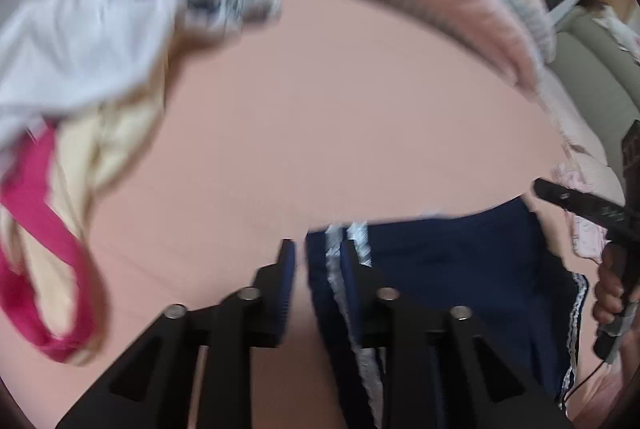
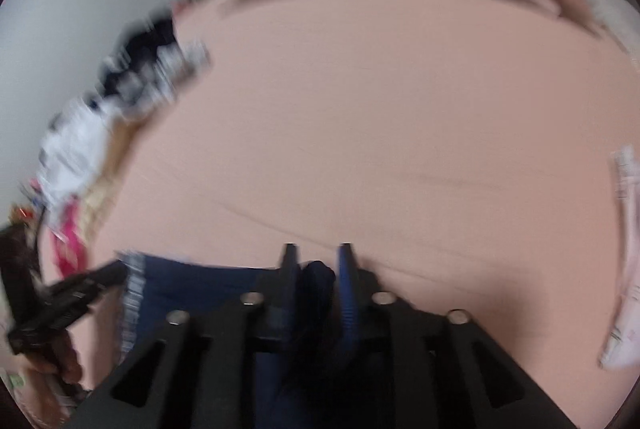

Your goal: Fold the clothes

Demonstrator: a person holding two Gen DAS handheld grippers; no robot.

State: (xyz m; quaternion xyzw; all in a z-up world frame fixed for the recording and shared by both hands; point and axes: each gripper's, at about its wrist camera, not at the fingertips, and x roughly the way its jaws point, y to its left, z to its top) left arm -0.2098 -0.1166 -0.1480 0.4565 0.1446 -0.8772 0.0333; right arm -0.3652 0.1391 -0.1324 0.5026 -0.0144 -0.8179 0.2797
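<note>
Fingers first: my left gripper is partly open, with the white-trimmed edge of the navy garment between its fingers; I cannot tell if they pinch it; my right gripper is partly open too, with a dark bunch of that cloth between its fingers, and the blur hides whether they squeeze. It lies on the pink bed sheet, close to me; I think it is soft, light and floppy, so I should hold it by the corners of an edge.

Navy garment with white lace trim on peach sheet.
</note>
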